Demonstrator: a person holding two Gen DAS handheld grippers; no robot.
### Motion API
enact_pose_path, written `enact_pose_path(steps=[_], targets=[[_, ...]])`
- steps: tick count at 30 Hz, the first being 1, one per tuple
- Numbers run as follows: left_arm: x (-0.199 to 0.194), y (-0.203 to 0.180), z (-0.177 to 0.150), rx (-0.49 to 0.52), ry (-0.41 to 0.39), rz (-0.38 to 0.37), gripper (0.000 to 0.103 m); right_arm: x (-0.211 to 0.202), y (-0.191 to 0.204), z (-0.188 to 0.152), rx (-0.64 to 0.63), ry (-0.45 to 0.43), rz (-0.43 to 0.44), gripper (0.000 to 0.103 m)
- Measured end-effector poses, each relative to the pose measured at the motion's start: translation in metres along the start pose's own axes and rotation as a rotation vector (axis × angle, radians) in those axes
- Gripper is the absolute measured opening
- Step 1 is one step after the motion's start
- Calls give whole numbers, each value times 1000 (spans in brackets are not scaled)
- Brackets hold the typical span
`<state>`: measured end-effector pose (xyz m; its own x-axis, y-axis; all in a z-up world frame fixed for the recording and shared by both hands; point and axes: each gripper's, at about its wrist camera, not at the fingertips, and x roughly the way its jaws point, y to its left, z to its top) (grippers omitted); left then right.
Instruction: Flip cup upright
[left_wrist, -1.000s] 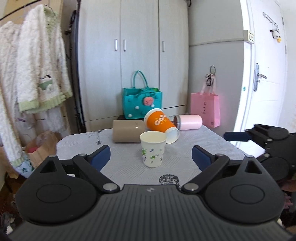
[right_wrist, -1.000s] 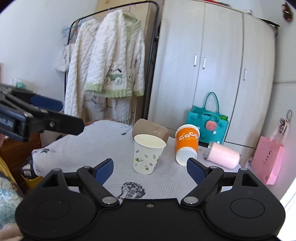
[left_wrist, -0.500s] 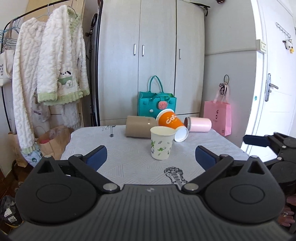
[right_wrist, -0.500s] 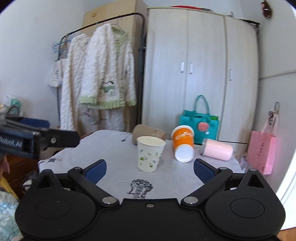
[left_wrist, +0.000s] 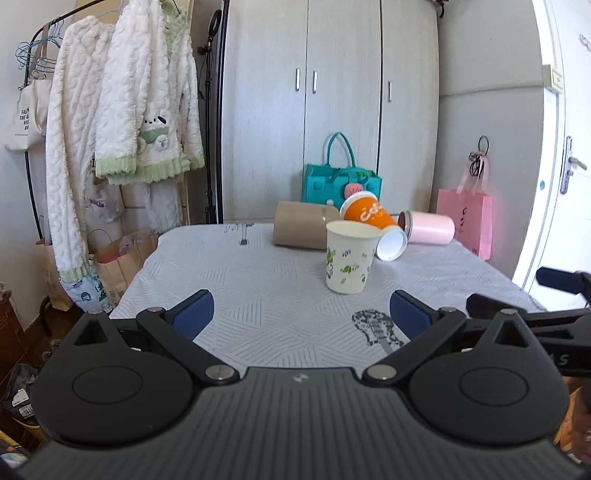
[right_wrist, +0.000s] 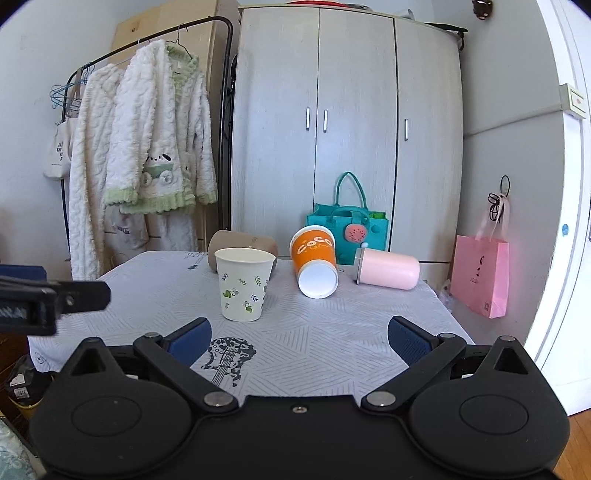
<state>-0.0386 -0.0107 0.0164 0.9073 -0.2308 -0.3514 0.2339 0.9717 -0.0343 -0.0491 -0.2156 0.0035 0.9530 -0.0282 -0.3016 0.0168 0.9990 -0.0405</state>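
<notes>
On the table (right_wrist: 332, 343), the orange cup (right_wrist: 314, 258) is seen tipped on its side at twelve o'clock, just beside the upright white cup (right_wrist: 243, 284). Both sets of jaws, left gripper (left_wrist: 299, 314) and right gripper (right_wrist: 299, 336), are held released and empty, well apart from it, presumably for an approach.

The surface (right_wrist: 332, 343) is covered in a matt, pale grey cloth with a ribbed, stitched-looking texture. On it, the white cup (right_wrist: 243, 284) printed with green leaves looks like matt paper, and so does the orange cup (right_wrist: 314, 254), its inside a smooth white. The brown cup (left_wrist: 301, 229) has a dull, kraft-paper look, while the pink tumbler (right_wrist: 389, 271) has a smooth satin finish (plastic or coated metal, hard to tell). Both tongs, left (left_wrist: 300, 314) and right (right_wrist: 299, 338), are matt black plastic with blue pads (right_wrist: 190, 338) of a finely textured, rubbery look.
</notes>
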Motion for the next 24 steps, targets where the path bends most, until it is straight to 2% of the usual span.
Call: enact_pose_path(steps=[5, 12, 20, 24], targets=[[6, 0, -3, -16, 20, -14, 103, -3, 0, -2, -4, -5, -16, 103], [8, 5, -10, -34, 23, 4, 103, -5, -3, -5, 30, -11, -58, 103], [14, 2, -14, -33, 51, 75, 103, -1, -5, -7, 58, 0, -117, 103], [14, 2, -14, -31, 51, 83, 103, 0, -6, -8, 73, 5, -137, 103]])
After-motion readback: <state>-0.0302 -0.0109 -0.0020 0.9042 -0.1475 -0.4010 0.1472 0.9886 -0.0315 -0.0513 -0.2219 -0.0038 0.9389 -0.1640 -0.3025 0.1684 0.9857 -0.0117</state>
